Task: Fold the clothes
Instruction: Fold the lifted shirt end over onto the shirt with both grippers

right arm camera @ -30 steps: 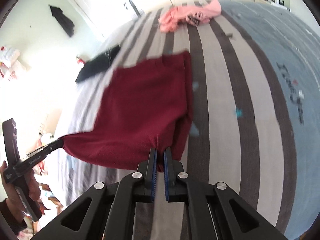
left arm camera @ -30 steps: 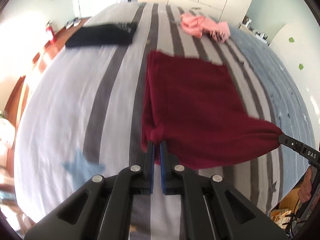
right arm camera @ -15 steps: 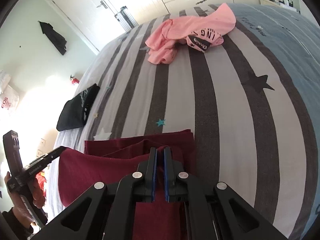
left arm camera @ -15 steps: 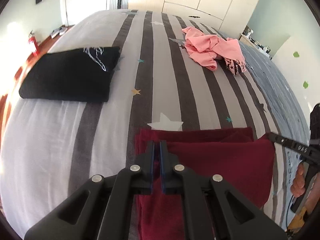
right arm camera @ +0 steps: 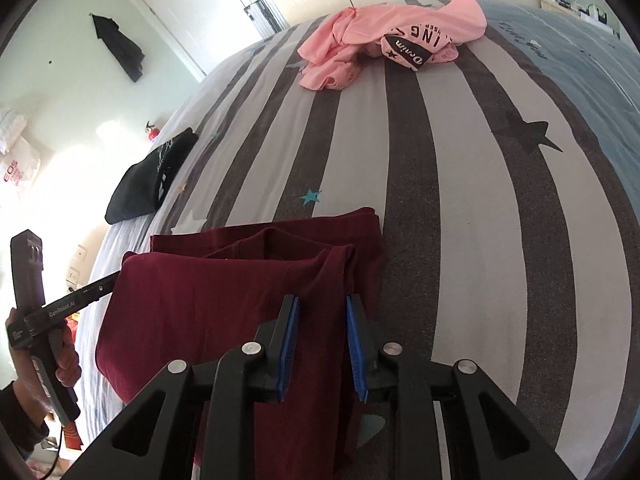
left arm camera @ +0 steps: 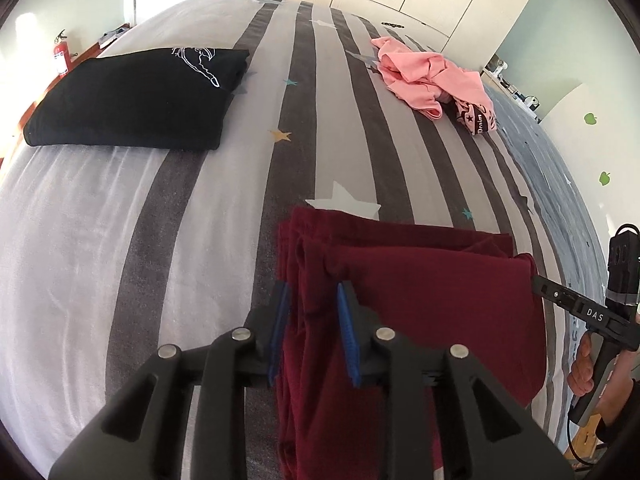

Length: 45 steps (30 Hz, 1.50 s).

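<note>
1. Both tongs stand parted. In the left wrist view the left gripper [left arm camera: 312, 332] has its blue-padded jaws apart astride the left edge of the maroon garment [left arm camera: 420, 304], gripping nothing; that garment lies doubled over on the striped bedspread [left arm camera: 192, 216], its upper layer stopping short of the lower one's far hem. The right gripper [left arm camera: 536, 282] reaches the garment's far-right corner (its fingertips sit behind the cloth here). Farther up the bed, a black T-shirt [left arm camera: 132, 100] lies folded into a neat block and a pink garment [left arm camera: 432, 80] lies crumpled.

2. In the right wrist view the right gripper [right arm camera: 322, 336] is likewise spread, its pads straddling the maroon garment's [right arm camera: 208, 304] right edge with a clear gap either side. The left gripper [right arm camera: 114, 278] is seen only side-on, held in a hand [right arm camera: 40, 368].

3. Handling, as I judge it: a soft, light, limp knit with a matte nap, likely to sag and wrinkle and hold no shape. Take it at the corners or along a hemmed edge, pinching all layers together, so the stack does not slide apart
</note>
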Available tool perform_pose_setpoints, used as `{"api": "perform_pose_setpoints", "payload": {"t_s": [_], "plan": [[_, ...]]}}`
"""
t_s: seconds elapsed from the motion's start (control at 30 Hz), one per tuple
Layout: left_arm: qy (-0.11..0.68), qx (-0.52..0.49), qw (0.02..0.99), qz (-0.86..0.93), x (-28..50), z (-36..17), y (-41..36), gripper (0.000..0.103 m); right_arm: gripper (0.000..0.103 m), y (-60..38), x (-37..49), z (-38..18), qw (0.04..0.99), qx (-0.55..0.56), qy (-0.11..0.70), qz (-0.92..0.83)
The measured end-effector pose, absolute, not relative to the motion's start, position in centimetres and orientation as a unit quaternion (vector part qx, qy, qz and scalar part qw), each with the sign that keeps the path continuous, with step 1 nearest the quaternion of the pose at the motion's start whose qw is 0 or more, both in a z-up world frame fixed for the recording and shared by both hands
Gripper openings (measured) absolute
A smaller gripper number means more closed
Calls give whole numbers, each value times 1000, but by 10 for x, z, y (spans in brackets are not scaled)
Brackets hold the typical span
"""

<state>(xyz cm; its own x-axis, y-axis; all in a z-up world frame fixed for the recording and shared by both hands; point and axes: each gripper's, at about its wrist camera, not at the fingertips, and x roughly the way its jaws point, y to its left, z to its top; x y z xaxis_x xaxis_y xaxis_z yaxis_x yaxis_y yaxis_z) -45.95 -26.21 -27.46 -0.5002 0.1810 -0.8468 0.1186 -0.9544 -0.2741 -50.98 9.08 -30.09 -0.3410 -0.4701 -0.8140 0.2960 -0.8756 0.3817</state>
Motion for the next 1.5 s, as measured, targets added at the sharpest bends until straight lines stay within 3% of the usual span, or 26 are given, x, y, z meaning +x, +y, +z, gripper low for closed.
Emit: {"api": "perform_pose_setpoints", "payload": {"t_s": [0.33, 0.47, 0.67, 0.77, 0.97, 1.17, 1.5], "plan": [[-223, -497, 62, 837, -466, -281, -282, 26, 22, 91, -517, -304, 235, 525, -102, -812], [-201, -494, 74, 843, -467, -276, -272, 34, 22, 89, -516, -302, 229, 521, -100, -816], [-166, -507, 54, 844, -470, -287, -262, 34, 22, 85, -515, -300, 217, 515, -98, -824], [-141, -508, 51, 848, -470, -288, -257, 6, 15, 83, -515, -299, 211, 512, -96, -827], [-96, -480, 19, 872, -469, -263, -252, 3, 6, 79, -515, -290, 198, 496, -90, -841], [-66, -481, 13, 874, -493, -270, -242, 3, 5, 70, -528, -281, 183, 478, -72, -856], [-67, -508, -2, 859, -500, -306, -248, 3, 5, 70, -548, -323, 177, 512, -62, -838]]}}
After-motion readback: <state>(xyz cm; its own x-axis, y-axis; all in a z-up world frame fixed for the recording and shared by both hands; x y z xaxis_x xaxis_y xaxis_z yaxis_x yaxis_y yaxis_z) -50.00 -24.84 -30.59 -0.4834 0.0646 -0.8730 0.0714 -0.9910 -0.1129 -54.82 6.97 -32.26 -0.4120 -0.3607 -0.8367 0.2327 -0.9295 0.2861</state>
